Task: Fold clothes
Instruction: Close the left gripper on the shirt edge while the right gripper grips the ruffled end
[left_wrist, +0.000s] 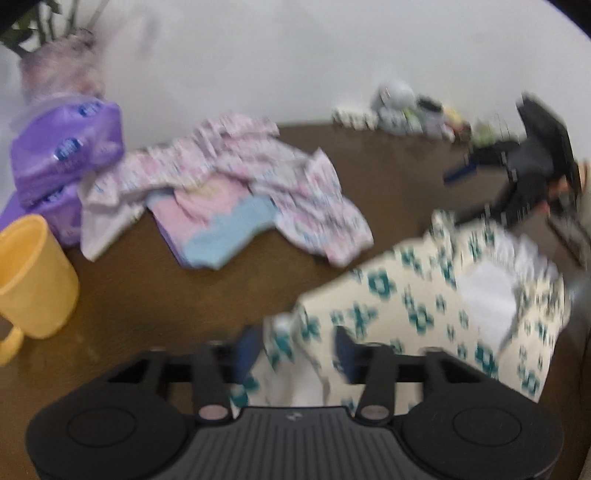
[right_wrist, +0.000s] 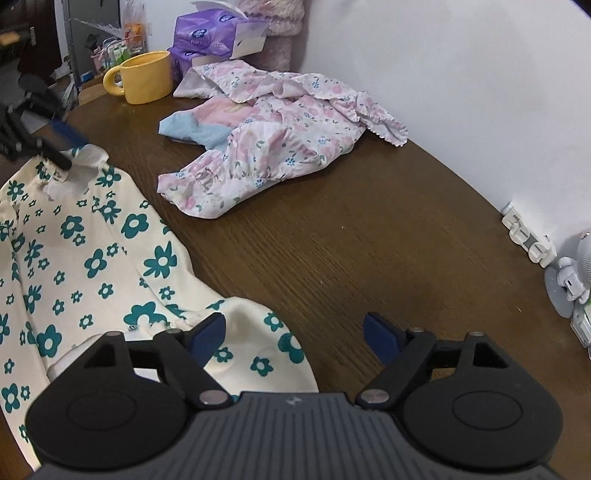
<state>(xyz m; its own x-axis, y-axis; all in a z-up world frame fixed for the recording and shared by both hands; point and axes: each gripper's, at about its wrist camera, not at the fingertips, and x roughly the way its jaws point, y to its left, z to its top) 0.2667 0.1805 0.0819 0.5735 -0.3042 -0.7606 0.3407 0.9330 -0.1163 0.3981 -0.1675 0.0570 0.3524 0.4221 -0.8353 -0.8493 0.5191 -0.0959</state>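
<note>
Cream flowered garment: soft, limp; left gripper clamps its edge, right gripper gapes empty; grip hem at 9 o'clock.

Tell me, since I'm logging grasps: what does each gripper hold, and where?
Left gripper grips the green-flowered garment at a white-lined edge. Right gripper is open, holding nothing.
</note>
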